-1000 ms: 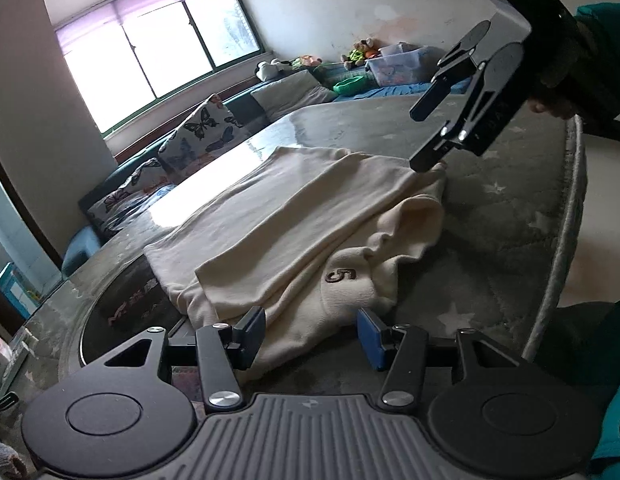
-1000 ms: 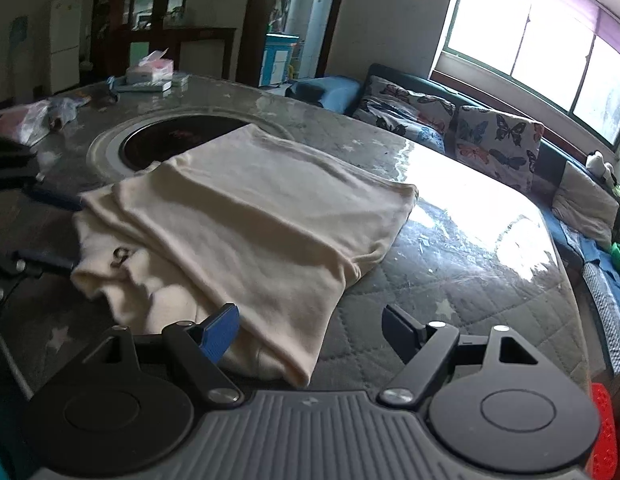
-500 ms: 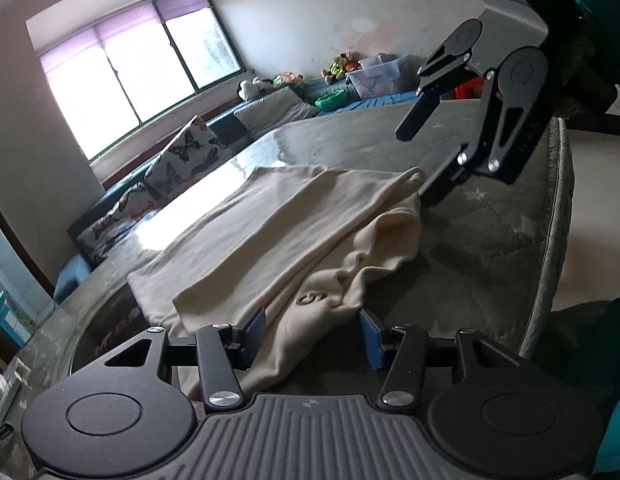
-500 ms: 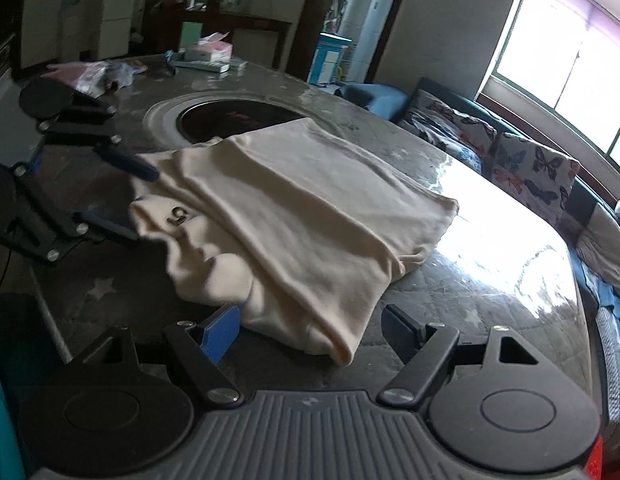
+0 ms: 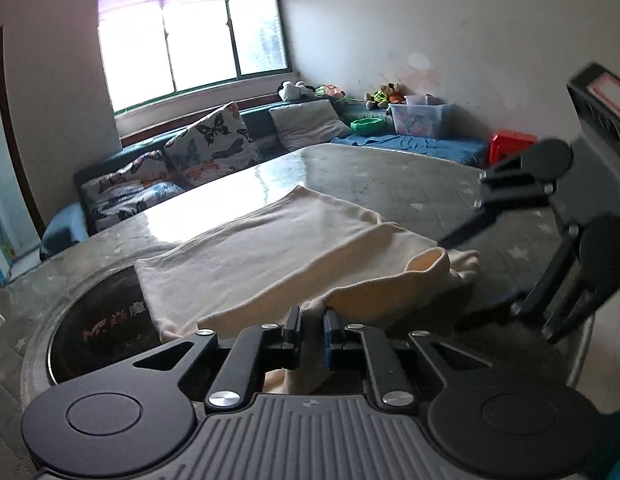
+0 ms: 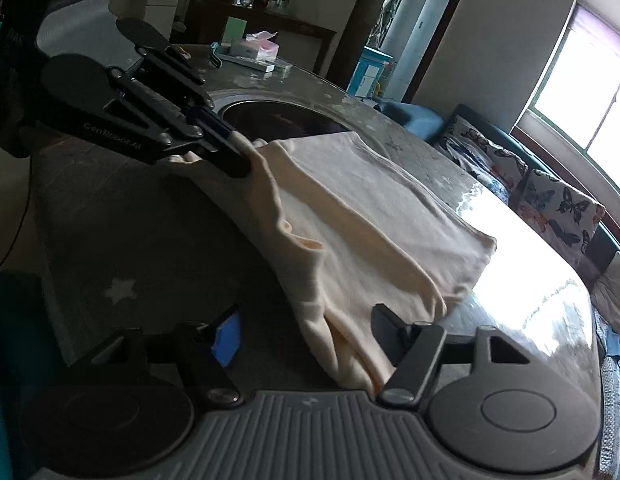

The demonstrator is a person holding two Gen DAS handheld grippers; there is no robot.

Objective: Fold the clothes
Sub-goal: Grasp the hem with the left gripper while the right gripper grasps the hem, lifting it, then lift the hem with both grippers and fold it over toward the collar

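Note:
A cream garment (image 5: 278,256) lies partly folded on the grey quilted table (image 5: 390,176). My left gripper (image 5: 312,326) is shut on a bunched near edge of the garment; the right wrist view shows it (image 6: 240,156) pinching the cloth and lifting it slightly. My right gripper (image 6: 306,334) is open, its fingers on either side of the garment's (image 6: 370,216) near right corner, low over the table. The left wrist view shows the right gripper (image 5: 482,264) at the far right, beside the folded end.
A dark round inset (image 5: 98,320) sits in the table by the garment's left end. A tissue box (image 6: 256,46) and small items lie at the table's far side. A sofa with butterfly cushions (image 5: 206,148) runs beyond the table under the window.
My left gripper has closed on the garment's near edge. My right gripper has dropped lower and closer to the garment's corner, still open.

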